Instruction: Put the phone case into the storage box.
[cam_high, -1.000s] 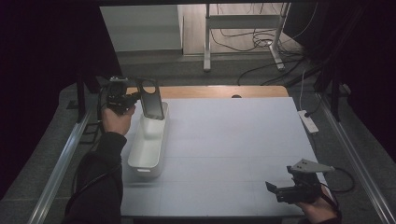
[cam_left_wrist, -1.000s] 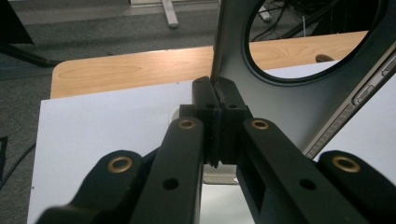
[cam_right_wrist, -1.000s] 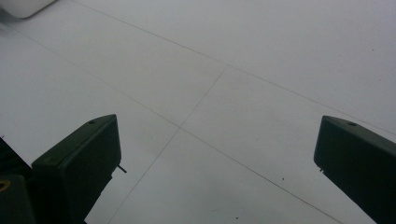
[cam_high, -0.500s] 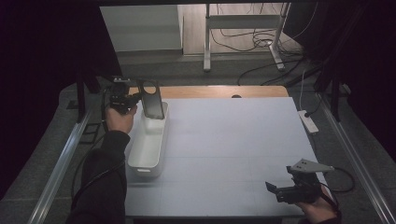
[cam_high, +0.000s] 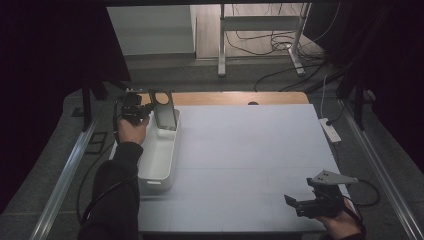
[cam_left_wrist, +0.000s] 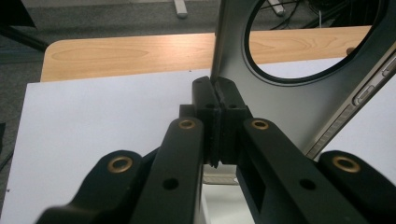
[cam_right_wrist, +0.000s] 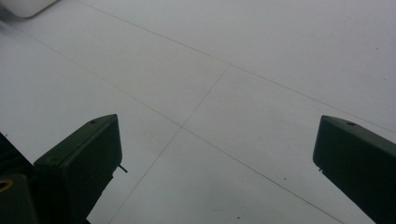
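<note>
A dark grey phone case (cam_high: 164, 110) with a large round hole stands upright over the far end of a white bin (cam_high: 159, 159) at the table's left. My left gripper (cam_high: 144, 108) is shut on its edge. In the left gripper view the jaws pinch the thin case (cam_left_wrist: 299, 107) at its edge, with my left gripper (cam_left_wrist: 217, 119) closed tight. My right gripper (cam_high: 299, 204) rests low at the front right corner of the white table, open and holding nothing. In the right gripper view its jaws stand wide apart over the bare white surface, marking my right gripper (cam_right_wrist: 217, 154).
A wooden strip (cam_high: 235, 98) runs along the table's far edge. A white power strip (cam_high: 330, 130) lies off the right side. Metal rails (cam_high: 380, 170) flank the table. A corner of the bin (cam_right_wrist: 23, 5) shows in the right gripper view.
My left hand has sunk a little with the case, bringing it lower over the bin's far end. The right gripper has stayed still.
</note>
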